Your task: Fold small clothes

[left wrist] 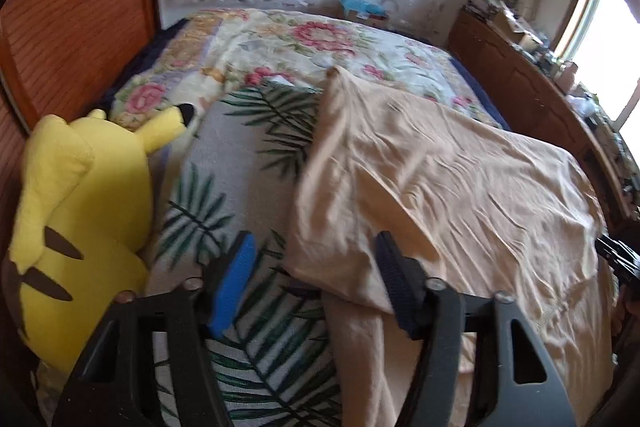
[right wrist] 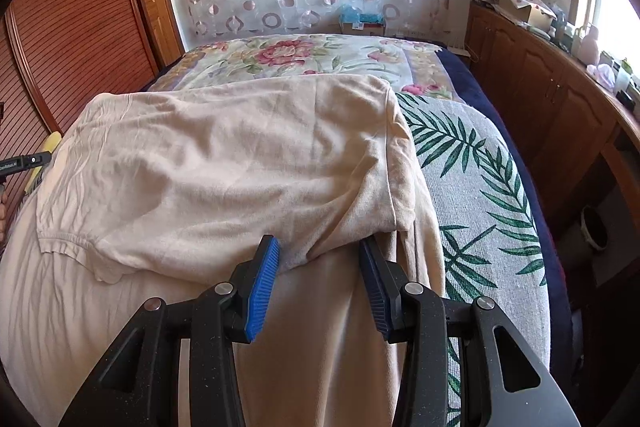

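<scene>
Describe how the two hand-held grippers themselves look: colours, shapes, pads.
Left hand-held gripper and right hand-held gripper match: matte black plastic frames with triangular cut-outs, silver round pivot pins, and two fingers with ribbed blue pads, one looking bright blue, the other dark navy. No cables or sleeves show.

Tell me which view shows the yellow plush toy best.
The left wrist view. There the yellow plush toy lies at the left beside the palm-leaf blanket, showing its body, brown stripes and black-tipped ear. The right wrist view catches only a yellow sliver at the far left, beyond the cream garment.
</scene>
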Action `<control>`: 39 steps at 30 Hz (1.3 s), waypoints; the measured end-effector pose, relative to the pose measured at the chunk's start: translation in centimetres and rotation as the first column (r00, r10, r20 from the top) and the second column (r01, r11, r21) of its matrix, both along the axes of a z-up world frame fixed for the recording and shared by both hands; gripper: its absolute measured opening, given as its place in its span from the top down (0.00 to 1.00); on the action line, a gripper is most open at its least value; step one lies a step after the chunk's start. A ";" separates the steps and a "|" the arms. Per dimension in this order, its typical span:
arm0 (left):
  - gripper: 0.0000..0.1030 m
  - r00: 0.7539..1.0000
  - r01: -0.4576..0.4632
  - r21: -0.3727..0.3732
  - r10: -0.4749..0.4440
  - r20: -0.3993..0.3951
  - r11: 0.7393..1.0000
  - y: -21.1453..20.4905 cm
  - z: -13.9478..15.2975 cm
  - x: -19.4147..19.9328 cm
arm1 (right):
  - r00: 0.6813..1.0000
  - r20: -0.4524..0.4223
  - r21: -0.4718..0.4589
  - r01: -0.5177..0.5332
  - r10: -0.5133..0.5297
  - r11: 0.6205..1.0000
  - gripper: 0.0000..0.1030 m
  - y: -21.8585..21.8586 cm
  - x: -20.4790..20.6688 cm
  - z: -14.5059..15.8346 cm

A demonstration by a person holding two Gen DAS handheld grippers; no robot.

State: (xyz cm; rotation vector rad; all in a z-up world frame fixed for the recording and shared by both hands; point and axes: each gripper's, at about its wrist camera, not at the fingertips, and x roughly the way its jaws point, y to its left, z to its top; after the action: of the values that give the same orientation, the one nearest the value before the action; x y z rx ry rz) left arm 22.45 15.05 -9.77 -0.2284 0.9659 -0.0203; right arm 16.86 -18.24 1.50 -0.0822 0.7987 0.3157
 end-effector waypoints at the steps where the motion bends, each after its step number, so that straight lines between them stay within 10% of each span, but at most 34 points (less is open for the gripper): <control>1: 0.51 1.000 0.008 -0.009 -0.008 -0.006 1.000 -0.1 -0.1 0.1 | 1.000 0.000 0.001 -0.001 0.001 1.000 0.58 0.0 0.0 0.0; 5: 0.93 0.999 0.034 0.003 -0.034 -0.005 0.999 -0.4 0.1 0.0 | 1.000 0.001 -0.004 -0.001 0.001 1.000 0.58 0.0 0.1 0.0; 26: 0.94 0.990 0.045 0.014 -0.047 0.133 0.999 -1.9 4.3 -0.9 | 0.996 -0.077 0.134 0.055 -0.045 0.989 0.58 -2.2 3.2 0.1; 30: 0.96 0.984 0.052 0.015 -0.054 0.171 0.999 -2.2 5.1 -1.7 | 0.998 -0.041 0.108 0.047 -0.043 0.993 0.95 -1.6 3.0 0.4; 39: 0.96 0.946 0.086 -0.009 -0.079 0.315 0.996 -3.0 10.6 -7.7 | 0.991 0.116 0.204 -0.089 0.066 0.975 0.97 -2.2 -2.8 6.3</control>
State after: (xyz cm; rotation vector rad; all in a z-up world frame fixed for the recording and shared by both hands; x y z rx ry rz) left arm 14.80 12.09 0.85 -0.1983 0.6561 -0.1412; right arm 14.07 -20.48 7.78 0.0668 0.6512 0.4636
